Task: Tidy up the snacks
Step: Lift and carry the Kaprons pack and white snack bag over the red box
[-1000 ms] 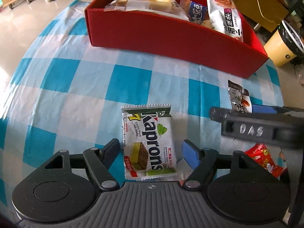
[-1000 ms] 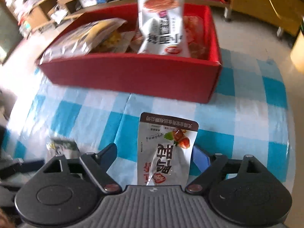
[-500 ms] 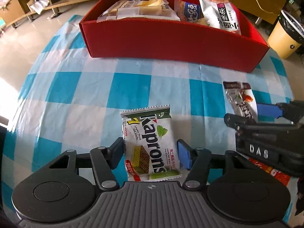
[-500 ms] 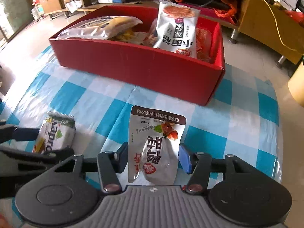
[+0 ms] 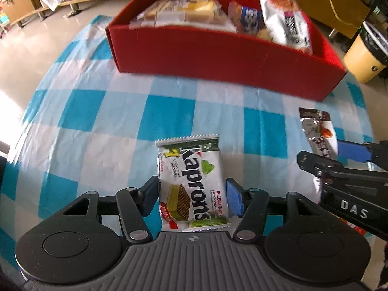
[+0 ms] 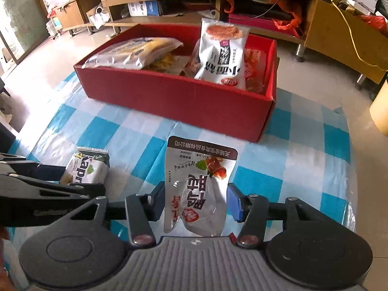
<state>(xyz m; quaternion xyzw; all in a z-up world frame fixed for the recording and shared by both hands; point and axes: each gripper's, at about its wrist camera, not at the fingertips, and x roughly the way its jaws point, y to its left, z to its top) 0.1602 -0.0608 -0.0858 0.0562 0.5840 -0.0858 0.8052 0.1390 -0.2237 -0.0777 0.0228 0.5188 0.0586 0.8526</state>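
Tablecloth point(image 5: 167, 111) is checkered blue, with the red box point(image 6: 184, 97) at the far side already holding several snacks. Left gripper point(image 5: 192, 197) is clamped on the Kaprons wafer pack point(image 5: 194, 181), right gripper point(image 6: 196, 200) on the silver pouch point(image 6: 198, 189), both near the box, so these two are left to drop in, I'd guess.

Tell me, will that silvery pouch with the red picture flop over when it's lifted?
Probably somewhat. The silver snack pouch looks like thin, glossy film with creases, so its free top may droop. It seems light for its size, being fairly flat. The shiny surface could slip, though the right gripper pinches it from both sides low down.
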